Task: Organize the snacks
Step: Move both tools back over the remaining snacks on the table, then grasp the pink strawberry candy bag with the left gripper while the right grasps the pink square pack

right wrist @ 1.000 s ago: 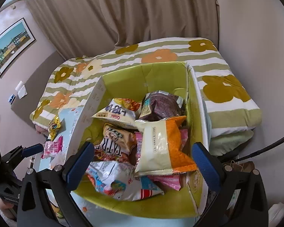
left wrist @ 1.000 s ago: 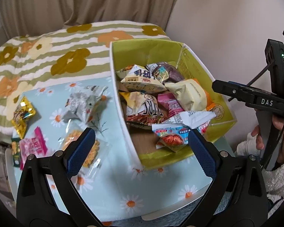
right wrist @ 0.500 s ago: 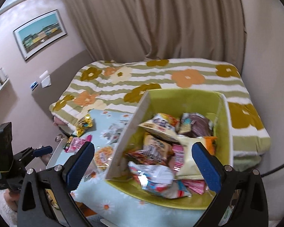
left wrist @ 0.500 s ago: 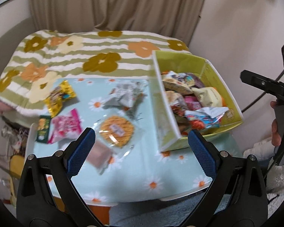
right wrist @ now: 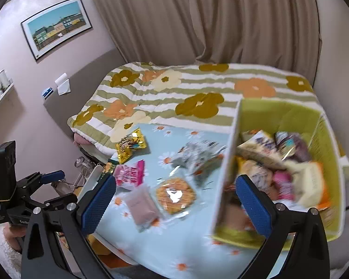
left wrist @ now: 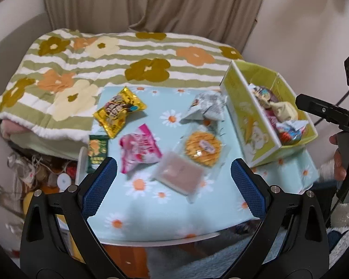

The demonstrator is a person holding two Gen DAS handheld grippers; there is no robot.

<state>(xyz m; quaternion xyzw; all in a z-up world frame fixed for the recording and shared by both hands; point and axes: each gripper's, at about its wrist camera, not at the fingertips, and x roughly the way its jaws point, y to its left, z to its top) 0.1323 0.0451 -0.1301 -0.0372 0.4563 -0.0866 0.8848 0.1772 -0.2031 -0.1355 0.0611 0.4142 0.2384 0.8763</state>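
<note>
Both the left hand-held gripper (left wrist: 173,182) and right hand-held gripper (right wrist: 175,201) hang open, empty, above the bench (left wrist: 174,220). The loose snack packets, such as the pink packet (left wrist: 139,147), likely light, crinkly and slippery: pinch a sealed edge. Green box (left wrist: 251,125) sits right.

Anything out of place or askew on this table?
Yes: the dark green packet hangs over the table's left edge, partly unsupported. The silver packet leans against the yellow box. Nothing looks spilled or torn.

Loose snack packets (left wrist: 139,148) on the table (left wrist: 174,214), left of the filled box (left wrist: 251,125)
</note>
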